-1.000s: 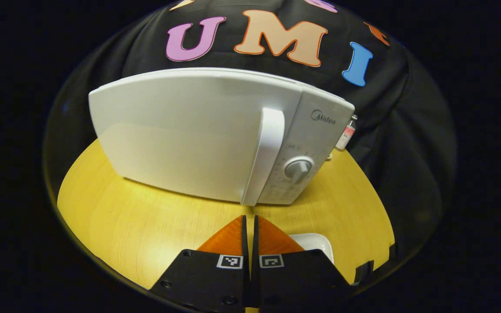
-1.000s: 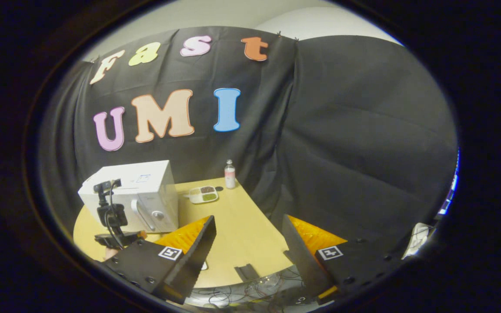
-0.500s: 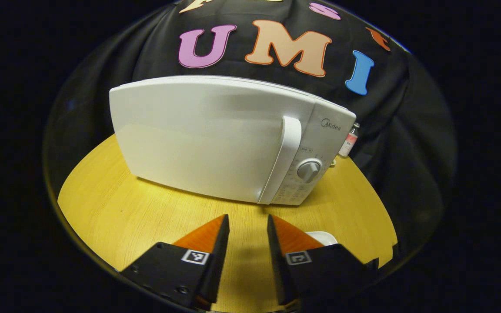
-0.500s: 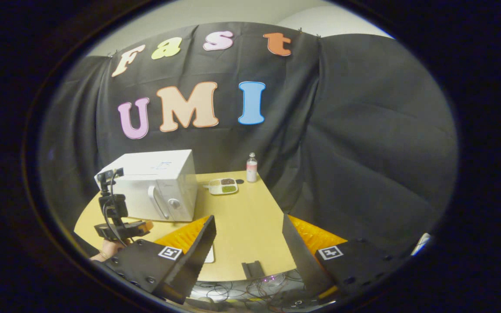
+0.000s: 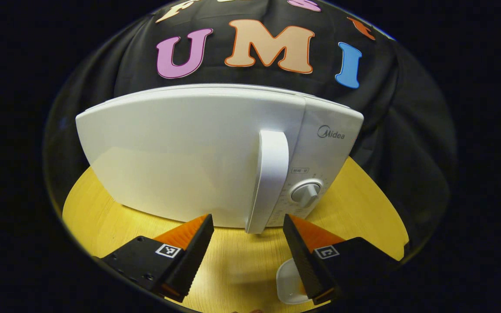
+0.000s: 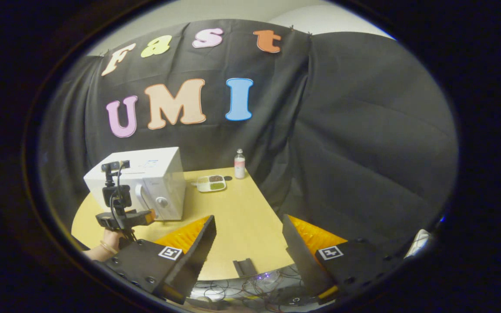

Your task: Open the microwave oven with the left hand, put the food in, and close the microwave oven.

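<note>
1. Wood-grain yellow desk top (image 5: 115, 208) lies under the left gripper (image 5: 247, 237), whose jaws are spread wide with nothing between them; it is held just short of the microwave's front, near the desk's near edge.
2. Straight ahead of the gap between the fingers, the lower end of the white vertical bar handle (image 5: 269, 178) is seen on the white box-shaped microwave oven (image 5: 181, 152), whose door is shut.
3. A round grey dial (image 5: 306, 192) is set on the control panel just right of the handle.
4. A white shallow dish (image 5: 287, 284) rests on the desk near its near edge, partly hidden by the left gripper's right finger; whether it holds the food cannot be told.
5. In the right gripper view, the right gripper (image 6: 248, 237) is held wide and empty, off the desk's near edge, well apart from the oven.
6. A white compartment tray of food (image 6: 211, 183) is seen near the desk's far edge, beside a small clear bottle with a pink label (image 6: 239, 164).
7. The opening step is judged to be in hand: the handle is not yet gripped.
8. Next, the left gripper would need to be advanced until the handle sits between the fingers, then closed and drawn back along the door's arc.
</note>
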A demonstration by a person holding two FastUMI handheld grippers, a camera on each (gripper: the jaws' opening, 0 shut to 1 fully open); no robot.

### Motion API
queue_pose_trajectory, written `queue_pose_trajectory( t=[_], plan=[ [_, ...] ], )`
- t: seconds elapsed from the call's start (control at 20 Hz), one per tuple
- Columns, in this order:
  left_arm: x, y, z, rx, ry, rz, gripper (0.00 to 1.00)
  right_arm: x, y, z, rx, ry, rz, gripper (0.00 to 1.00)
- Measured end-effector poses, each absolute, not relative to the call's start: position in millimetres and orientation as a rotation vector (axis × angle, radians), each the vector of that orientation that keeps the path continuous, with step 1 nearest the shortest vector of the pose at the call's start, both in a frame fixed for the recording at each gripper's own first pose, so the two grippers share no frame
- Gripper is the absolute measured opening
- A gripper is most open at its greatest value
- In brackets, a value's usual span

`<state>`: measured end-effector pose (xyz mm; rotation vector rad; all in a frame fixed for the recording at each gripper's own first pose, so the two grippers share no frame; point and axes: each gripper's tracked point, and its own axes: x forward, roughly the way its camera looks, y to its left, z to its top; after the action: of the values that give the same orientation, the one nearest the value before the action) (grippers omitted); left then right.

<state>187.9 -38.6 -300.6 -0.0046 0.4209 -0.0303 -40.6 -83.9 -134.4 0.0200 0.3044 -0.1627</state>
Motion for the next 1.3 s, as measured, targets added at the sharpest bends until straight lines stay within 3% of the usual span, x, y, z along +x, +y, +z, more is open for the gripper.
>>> queue_pose_trajectory(
  t=[0.1,0.25,0.3,0.45,0.75,0.95,1.2,1.3],
  plan=[
    [194.3,-39.6,-301.7,-0.010,0.423,-0.020,0.87,-39.1,-80.1,-137.5,0.021,0.316,-0.163,0.97],
    [202.7,-42.5,-301.1,0.018,0.437,-0.024,0.53,-37.1,-73.0,-138.4,0.016,0.323,-0.158,0.97],
    [205.3,-46.2,-302.1,0.020,0.448,-0.030,0.49,-36.0,-71.1,-138.6,0.011,0.322,-0.157,0.97],
    [205.6,-49.1,-303.0,0.024,0.460,-0.004,0.23,-36.6,-64.8,-142.1,0.006,0.332,-0.151,0.97],
    [202.1,-48.9,-303.4,0.016,0.444,-0.002,0.07,-38.2,-57.5,-150.0,0.010,0.353,-0.136,0.97],
    [200.2,-48.8,-302.9,0.005,0.441,0.004,0.07,-36.5,-51.6,-151.7,0.003,0.361,-0.106,0.97],
    [150.0,-39.1,-308.9,0.031,0.400,-0.018,0.05,-28.0,-40.9,-162.5,0.019,0.383,-0.045,0.98],
    [128.7,-32.9,-310.2,0.002,0.427,-0.016,0.09,-23.4,-32.1,-170.6,0.020,0.401,0.009,0.98]
  ],
)
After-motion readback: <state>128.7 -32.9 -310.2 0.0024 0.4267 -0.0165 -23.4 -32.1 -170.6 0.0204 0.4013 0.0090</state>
